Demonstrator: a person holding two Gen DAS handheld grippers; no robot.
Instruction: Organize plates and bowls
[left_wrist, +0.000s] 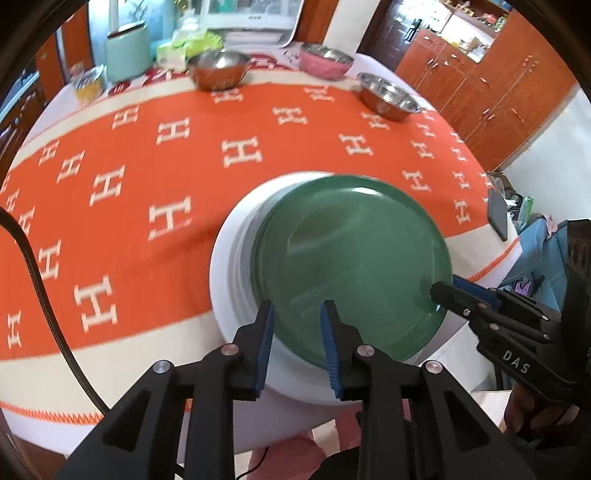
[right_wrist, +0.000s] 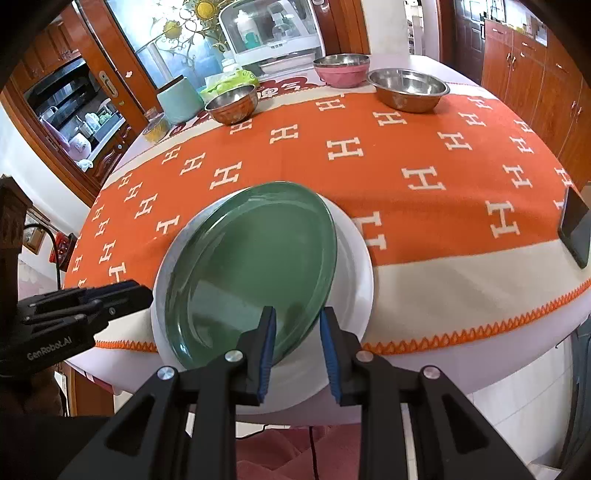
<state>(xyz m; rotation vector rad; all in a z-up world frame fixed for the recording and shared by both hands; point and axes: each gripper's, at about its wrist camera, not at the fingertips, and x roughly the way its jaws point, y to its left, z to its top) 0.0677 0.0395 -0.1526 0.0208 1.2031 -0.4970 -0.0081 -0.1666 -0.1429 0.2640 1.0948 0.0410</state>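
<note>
Green plate (right_wrist: 251, 266) sits on a white plate (right_wrist: 354, 273). The cloth (right_wrist: 406, 206) is orange, scattered with cream H letters, with a cream band and an orange zigzag hem. At the back are two silver bowls (right_wrist: 408, 90), one pink-sided bowl (right_wrist: 341, 72) and a mint canister (right_wrist: 179, 99). Black grippers (right_wrist: 297, 347) carry blue pads (right_wrist: 267, 350).

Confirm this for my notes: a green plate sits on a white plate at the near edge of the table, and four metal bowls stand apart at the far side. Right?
Not quite: there are three bowls, not four. The right wrist view shows a steel bowl, a pink-sided bowl and another steel bowl. The green plate does sit on the white plate.
</note>
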